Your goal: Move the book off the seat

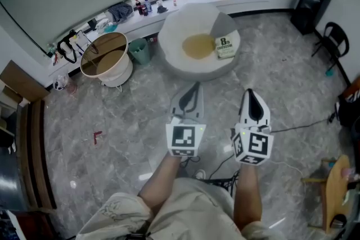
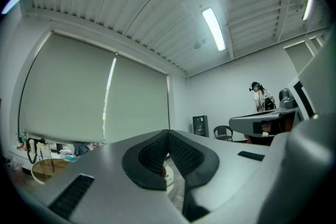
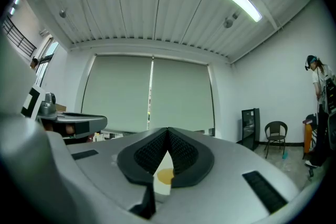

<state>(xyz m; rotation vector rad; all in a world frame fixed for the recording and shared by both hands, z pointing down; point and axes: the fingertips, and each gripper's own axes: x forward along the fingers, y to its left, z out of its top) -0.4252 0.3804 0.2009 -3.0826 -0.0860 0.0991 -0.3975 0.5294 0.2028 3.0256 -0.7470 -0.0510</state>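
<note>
green-and-white book (image 1: 225,46) marked "8" lies on the round white cushioned seat (image 1: 173,48); left gripper (image 1: 194,87) and right gripper (image 1: 251,94) jaws are pressed together, holding nothing.

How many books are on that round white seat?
1. The book lies at the right of the seat, head view, beside a yellow patch; no other shows.

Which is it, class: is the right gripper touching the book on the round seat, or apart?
Apart. The head view shows bare floor between the right gripper and the book, which lies on the seat further ahead.
</note>
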